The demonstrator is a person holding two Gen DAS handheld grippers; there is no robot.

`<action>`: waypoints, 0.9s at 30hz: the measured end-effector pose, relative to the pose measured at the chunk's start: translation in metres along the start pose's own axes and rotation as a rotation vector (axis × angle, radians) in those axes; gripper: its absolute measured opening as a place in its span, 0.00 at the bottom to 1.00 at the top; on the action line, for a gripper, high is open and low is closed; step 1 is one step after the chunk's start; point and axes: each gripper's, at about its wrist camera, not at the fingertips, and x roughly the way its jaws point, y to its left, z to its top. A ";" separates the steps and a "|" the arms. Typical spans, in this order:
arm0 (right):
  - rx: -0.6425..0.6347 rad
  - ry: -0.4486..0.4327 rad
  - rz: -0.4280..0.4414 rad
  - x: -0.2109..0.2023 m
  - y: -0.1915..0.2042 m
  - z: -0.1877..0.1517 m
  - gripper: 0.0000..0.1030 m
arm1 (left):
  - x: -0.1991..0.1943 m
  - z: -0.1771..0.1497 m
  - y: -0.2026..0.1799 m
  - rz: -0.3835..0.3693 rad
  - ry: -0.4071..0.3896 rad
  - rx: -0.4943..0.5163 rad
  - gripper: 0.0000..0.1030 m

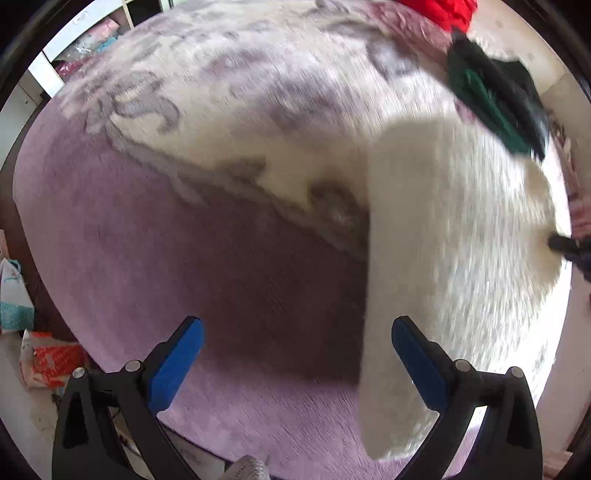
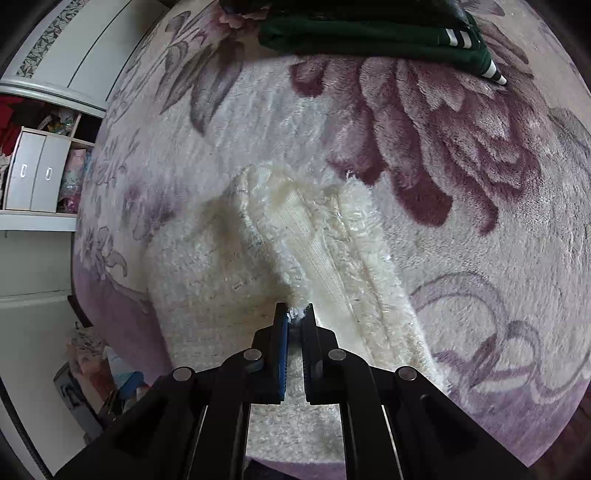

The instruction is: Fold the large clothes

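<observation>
A white fluffy garment (image 2: pixel 229 258) lies on a purple floral blanket (image 2: pixel 480 206). My right gripper (image 2: pixel 294 314) is shut on a raised edge of this garment, and folded layers run away from the fingertips. In the left wrist view the same white garment (image 1: pixel 443 229) is blurred at the right, one long part hanging toward the front. My left gripper (image 1: pixel 295 339) is open and empty over the purple blanket (image 1: pixel 207 258), just left of the garment. The right gripper's tip (image 1: pixel 565 245) shows at the far right edge.
Folded dark green clothes (image 2: pixel 369 33) lie at the far side of the blanket, also in the left wrist view (image 1: pixel 491 99). A red garment (image 1: pixel 439 9) sits beyond them. White shelves and drawers (image 2: pixel 37 173) stand at the left. Bags (image 1: pixel 48 362) lie on the floor.
</observation>
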 end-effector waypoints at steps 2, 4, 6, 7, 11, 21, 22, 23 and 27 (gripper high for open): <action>0.010 0.115 0.054 0.022 -0.012 -0.005 0.08 | 0.009 -0.008 -0.012 0.049 0.008 0.022 1.00; 0.035 0.190 0.101 0.035 -0.023 -0.013 0.15 | 0.017 -0.015 -0.018 0.080 0.014 0.032 1.00; 0.037 0.225 0.114 0.044 -0.039 -0.033 0.20 | 0.017 -0.017 -0.014 0.065 0.008 0.005 1.00; 0.033 0.244 0.117 0.046 -0.048 -0.049 0.37 | 0.016 -0.016 -0.012 0.052 0.007 -0.008 1.00; 0.066 0.343 0.160 0.079 -0.071 -0.098 0.71 | 0.010 -0.012 -0.011 0.070 -0.001 -0.009 1.00; 0.152 -0.008 0.138 -0.010 -0.076 -0.113 0.06 | -0.036 -0.045 -0.043 0.042 -0.031 0.006 1.00; 0.138 -0.011 0.106 -0.008 -0.080 -0.110 0.06 | -0.032 -0.042 -0.047 0.037 -0.027 0.007 1.00; 0.157 -0.006 0.082 0.000 -0.087 -0.108 0.06 | -0.032 -0.042 -0.050 0.038 -0.025 0.011 1.00; 0.131 0.060 -0.051 0.060 -0.105 -0.090 0.06 | -0.014 -0.034 -0.061 0.052 -0.019 0.051 1.00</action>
